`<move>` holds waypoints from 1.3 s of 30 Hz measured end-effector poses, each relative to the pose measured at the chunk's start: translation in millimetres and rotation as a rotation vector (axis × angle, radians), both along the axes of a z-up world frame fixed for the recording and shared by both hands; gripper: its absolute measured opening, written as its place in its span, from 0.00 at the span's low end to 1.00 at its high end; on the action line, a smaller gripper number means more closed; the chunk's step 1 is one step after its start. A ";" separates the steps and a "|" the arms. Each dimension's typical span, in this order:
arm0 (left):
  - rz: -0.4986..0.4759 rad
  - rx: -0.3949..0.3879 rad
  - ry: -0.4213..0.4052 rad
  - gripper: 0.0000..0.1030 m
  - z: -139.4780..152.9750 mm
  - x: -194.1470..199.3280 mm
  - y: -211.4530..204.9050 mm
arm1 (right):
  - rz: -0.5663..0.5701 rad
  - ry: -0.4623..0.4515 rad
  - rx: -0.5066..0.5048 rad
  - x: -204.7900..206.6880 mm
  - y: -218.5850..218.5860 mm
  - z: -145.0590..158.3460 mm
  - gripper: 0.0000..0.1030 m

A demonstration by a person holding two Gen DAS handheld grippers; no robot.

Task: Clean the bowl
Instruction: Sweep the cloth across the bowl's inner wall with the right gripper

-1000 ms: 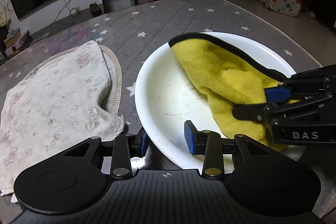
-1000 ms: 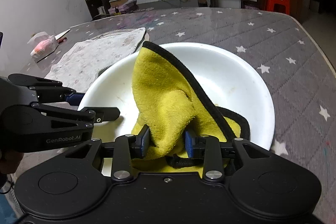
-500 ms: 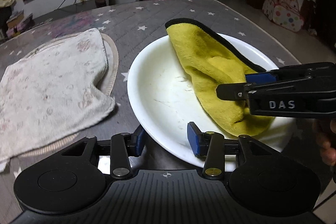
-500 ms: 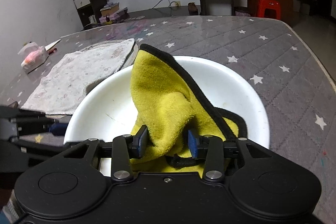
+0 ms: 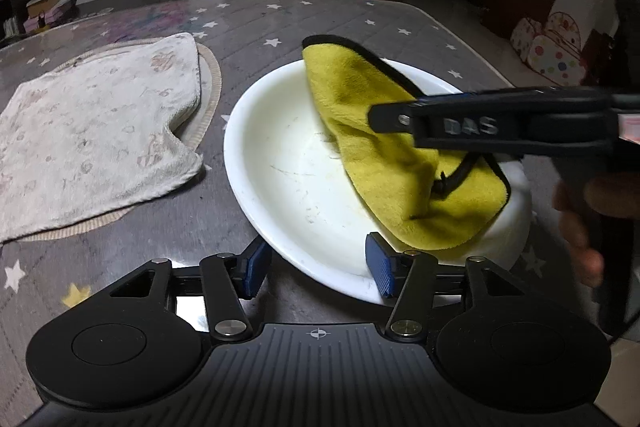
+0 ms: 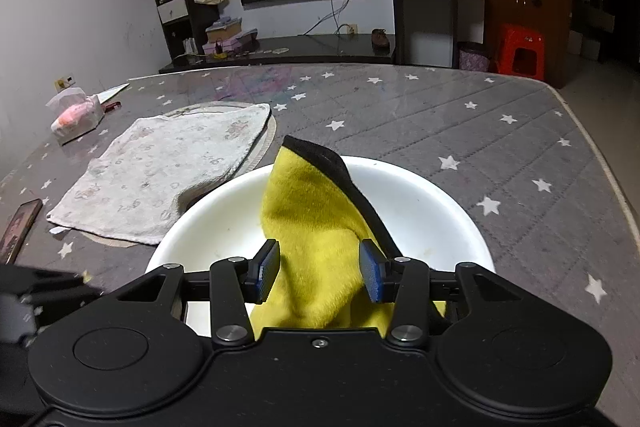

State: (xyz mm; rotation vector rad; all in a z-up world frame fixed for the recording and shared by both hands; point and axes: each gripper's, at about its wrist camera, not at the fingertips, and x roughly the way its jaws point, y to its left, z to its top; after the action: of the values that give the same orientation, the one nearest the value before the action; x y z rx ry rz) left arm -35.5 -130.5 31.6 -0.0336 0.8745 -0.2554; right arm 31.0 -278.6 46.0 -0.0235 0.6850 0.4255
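Observation:
A white bowl (image 5: 288, 163) sits on the grey star-patterned table, and its rim also shows in the right wrist view (image 6: 448, 203). A yellow cloth with black edging (image 5: 384, 151) lies in its right half and over the far rim. My left gripper (image 5: 316, 269) is open, its jaws either side of the bowl's near rim. My right gripper (image 6: 318, 267) is open, with the yellow cloth (image 6: 316, 227) loose between its jaws; in the left wrist view it reaches in from the right above the cloth.
A pale patterned towel (image 5: 92, 131) lies flat left of the bowl, also seen in the right wrist view (image 6: 160, 171). A tissue pack (image 6: 76, 115) and a phone (image 6: 20, 227) lie at the table's left side. The table edge (image 6: 592, 147) runs along the right.
My right gripper's jaws have opened and let go of the yellow cloth, and it has lifted. My left gripper has drawn back a little along the bowl's near rim.

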 end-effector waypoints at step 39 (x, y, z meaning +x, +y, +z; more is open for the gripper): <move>0.068 -0.055 0.011 0.39 -3.4 -3.0 -2.2 | -0.033 0.088 -0.117 -12.0 -16.3 -21.3 0.33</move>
State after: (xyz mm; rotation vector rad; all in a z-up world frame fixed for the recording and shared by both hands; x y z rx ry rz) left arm -38.4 -132.7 28.1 -0.1157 0.8758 -0.2160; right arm 19.0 -295.0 24.7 -0.1047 0.7951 0.3560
